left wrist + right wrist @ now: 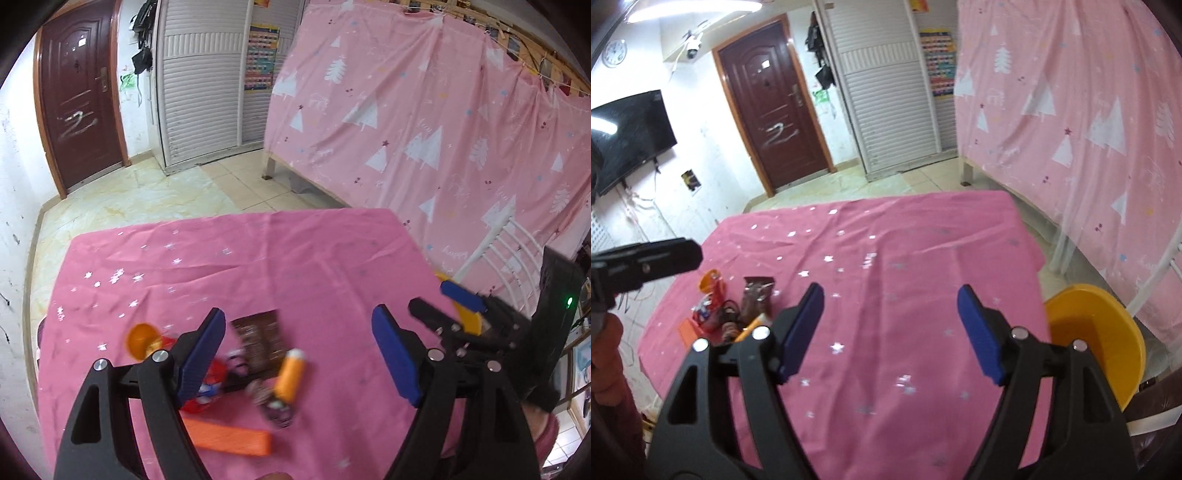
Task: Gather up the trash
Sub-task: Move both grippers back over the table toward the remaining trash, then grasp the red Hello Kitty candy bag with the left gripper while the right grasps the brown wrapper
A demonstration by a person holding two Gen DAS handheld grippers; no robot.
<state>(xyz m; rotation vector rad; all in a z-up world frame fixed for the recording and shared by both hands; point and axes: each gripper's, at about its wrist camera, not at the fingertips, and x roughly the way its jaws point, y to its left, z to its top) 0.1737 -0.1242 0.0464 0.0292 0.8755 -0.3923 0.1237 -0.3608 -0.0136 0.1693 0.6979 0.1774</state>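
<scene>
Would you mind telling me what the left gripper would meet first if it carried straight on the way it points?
Probably the brown wrapper lying flat on the pink cloth, centred between the left gripper's open jaws. The orange tube lies just nearer and could be touched first; blur and depth leave this uncertain.

Left wrist view: the litter pile (258, 373) at lower centre is motion-blurred, its wrappers unreadable; a black finger (162, 402) covers part of the orange strip (229, 437). The yellow bin (467, 317) at right is mostly hidden behind the right gripper (439, 299). Right wrist view: the bin's (1108, 325) lower edge is covered; the left gripper (646, 258) is cut off at the left edge.
</scene>
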